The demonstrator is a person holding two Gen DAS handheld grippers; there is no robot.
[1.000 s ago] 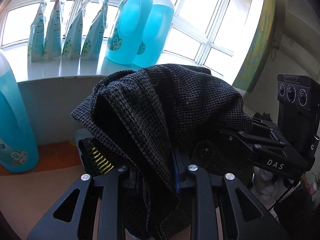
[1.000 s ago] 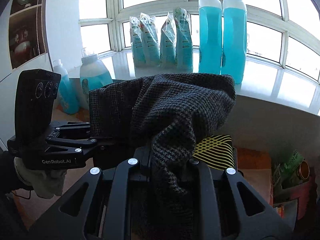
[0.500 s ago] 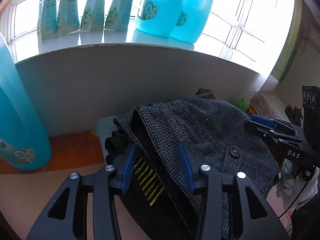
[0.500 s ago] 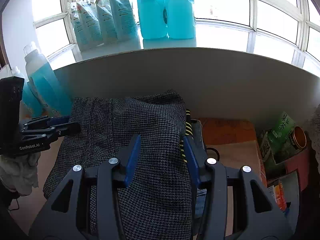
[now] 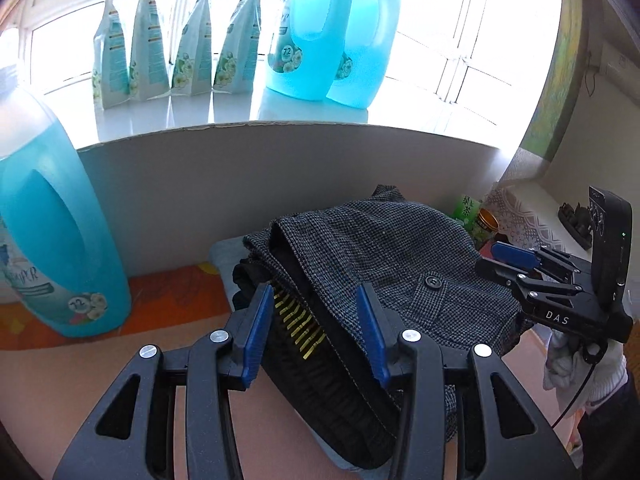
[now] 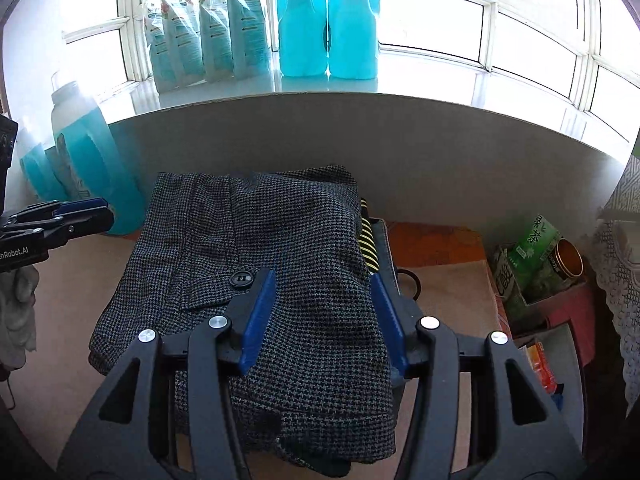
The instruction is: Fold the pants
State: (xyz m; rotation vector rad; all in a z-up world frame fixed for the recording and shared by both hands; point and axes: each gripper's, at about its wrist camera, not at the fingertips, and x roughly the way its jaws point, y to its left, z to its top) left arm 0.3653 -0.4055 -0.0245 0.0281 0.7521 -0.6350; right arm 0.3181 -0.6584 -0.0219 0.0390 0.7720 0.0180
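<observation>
The dark grey houndstooth pants (image 6: 280,248) lie folded on top of a pile of clothes on the table, button side up; they also show in the left wrist view (image 5: 384,256). My left gripper (image 5: 316,320) is open, its blue pads just over the pile's left edge. My right gripper (image 6: 324,300) is open above the pants' right part, holding nothing. The right gripper shows at the right of the left wrist view (image 5: 516,256), the left gripper at the left of the right wrist view (image 6: 80,208).
A black garment with yellow stripes (image 5: 300,324) and a light blue garment (image 5: 224,252) lie under the pants. Large blue detergent bottles (image 5: 48,248) stand at the left, more bottles and pouches (image 6: 200,28) on the windowsill. Tea packs and a tin (image 6: 560,256) sit at the right.
A second ago both grippers were shut on the pants and held them up. They lowered the pants onto the pile, opened, and now hang free over the folded pants.
</observation>
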